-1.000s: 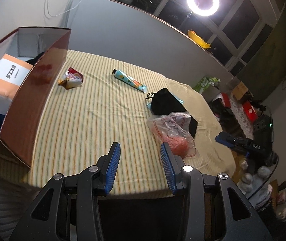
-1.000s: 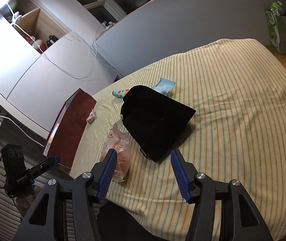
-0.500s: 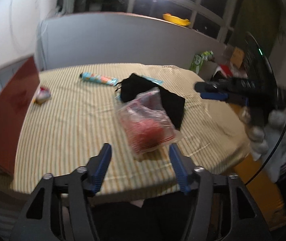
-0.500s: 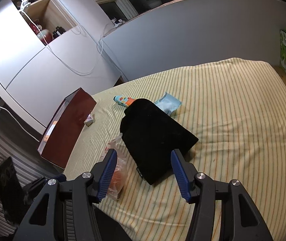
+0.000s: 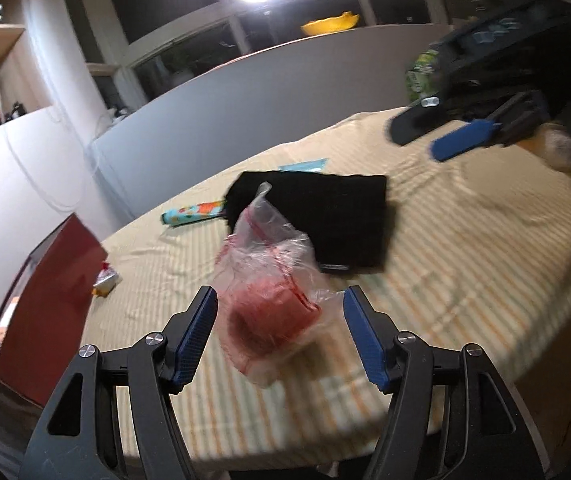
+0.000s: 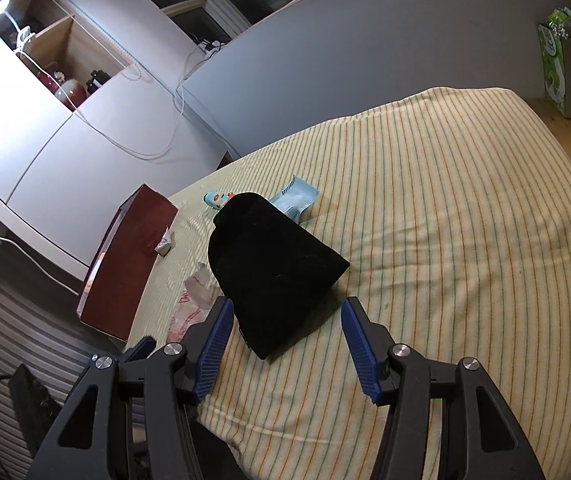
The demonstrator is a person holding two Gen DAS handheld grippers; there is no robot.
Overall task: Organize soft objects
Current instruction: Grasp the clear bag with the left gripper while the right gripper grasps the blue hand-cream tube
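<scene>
On the striped bed cover (image 6: 445,240) I see a few soft things lying about. My left gripper (image 5: 279,336) has its jaws wide apart, and the see-through plastic bag (image 5: 273,292) with something red inside sits right between the two blue fingers (image 5: 195,340). I cannot tell if the fingers touch the bag. The bag looks a bit blurry.

Just behind the bag lies the black pouch (image 5: 325,220), flat on the cover. The bag's top edge lies over one side of it. A long tube with bright pictures (image 5: 193,214) pokes out from the far left of the pouch, and a light blue packet (image 5: 303,166) peeks out behind it.

My right gripper (image 6: 285,340) is also wide apart and holds nothing. The black pouch (image 6: 273,272) lies just in front of its fingers, with its near corner between them. From this side I see the light blue packet (image 6: 295,198) touching the far edge of the pouch.

A dark red box (image 6: 129,264) stands at the left side of the bed. A small crumpled wrapper (image 6: 164,245) lies just beside its wall. In the left view my right gripper (image 5: 465,138) shows at the top right, blurry, above the cover.
</scene>
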